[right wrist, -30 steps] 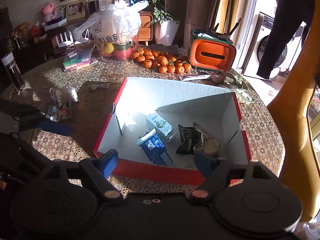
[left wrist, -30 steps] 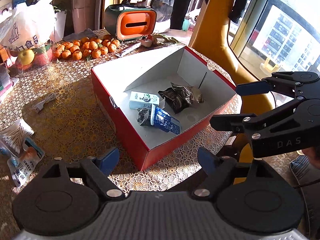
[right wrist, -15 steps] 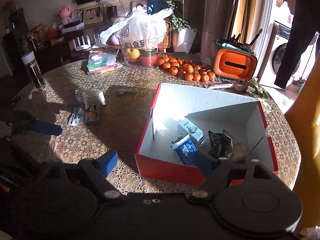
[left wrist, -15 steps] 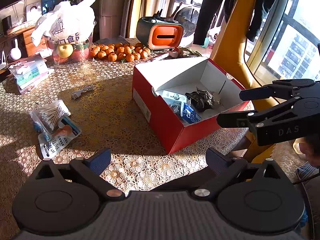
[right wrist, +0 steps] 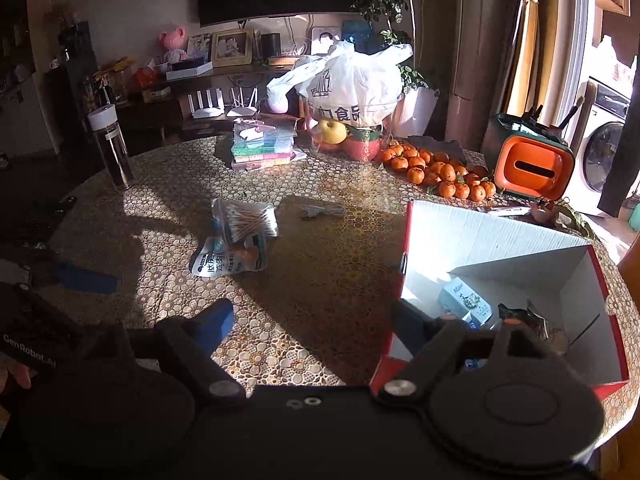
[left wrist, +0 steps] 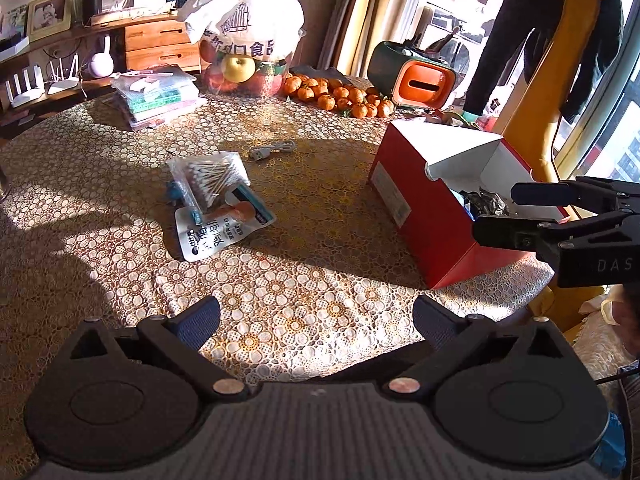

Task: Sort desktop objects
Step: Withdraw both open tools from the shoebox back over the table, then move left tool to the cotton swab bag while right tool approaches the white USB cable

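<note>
A red box with a white inside [left wrist: 424, 208] [right wrist: 500, 248] stands on the right of the round table and holds a small white carton [right wrist: 466, 300] and dark foil packets [right wrist: 532, 320]. A clear pack of cotton swabs [left wrist: 212, 178] [right wrist: 246, 218] lies on a white snack pouch [left wrist: 218, 228] [right wrist: 224, 258] at mid table. A white cable [left wrist: 272, 149] [right wrist: 322, 211] lies behind them. My left gripper [left wrist: 316, 320] is open and empty above the near table edge. My right gripper [right wrist: 310, 318] is open and empty, by the box's near left corner; it also shows in the left wrist view [left wrist: 516, 210].
At the back stand a white bag over a fruit bowl [left wrist: 244, 44], a pile of mandarins [left wrist: 340, 96], an orange and green holder [left wrist: 420, 80], stacked books [left wrist: 156, 94] and a bottle [right wrist: 112, 148]. A yellow chair [left wrist: 560, 80] stands right of the table.
Both grippers have pulled back and swung left, away from the box. The swabs, pouch and cable now sit in the middle of both views. Both stayed open.
</note>
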A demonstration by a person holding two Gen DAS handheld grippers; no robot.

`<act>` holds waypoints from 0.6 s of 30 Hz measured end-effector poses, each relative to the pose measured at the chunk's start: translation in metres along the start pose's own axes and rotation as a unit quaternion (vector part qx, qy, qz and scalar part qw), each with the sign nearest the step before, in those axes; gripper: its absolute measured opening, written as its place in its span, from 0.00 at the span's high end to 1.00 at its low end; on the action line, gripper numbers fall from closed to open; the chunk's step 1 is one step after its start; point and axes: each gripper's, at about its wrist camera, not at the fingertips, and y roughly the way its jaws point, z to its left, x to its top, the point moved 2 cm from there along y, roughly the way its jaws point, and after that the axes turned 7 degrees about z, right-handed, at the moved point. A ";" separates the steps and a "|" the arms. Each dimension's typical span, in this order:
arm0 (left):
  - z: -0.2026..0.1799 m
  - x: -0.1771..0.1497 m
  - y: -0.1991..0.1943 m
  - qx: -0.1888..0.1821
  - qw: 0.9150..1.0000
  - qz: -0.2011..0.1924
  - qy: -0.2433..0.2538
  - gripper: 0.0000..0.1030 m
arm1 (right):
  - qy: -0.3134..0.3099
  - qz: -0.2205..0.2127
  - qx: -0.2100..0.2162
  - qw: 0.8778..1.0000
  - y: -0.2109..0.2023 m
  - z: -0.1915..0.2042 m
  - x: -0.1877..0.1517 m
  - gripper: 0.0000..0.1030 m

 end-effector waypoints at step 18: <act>0.053 0.010 0.026 0.037 0.998 -0.042 0.016 0.00 | -0.055 0.024 0.011 0.998 0.067 0.044 0.033 0.17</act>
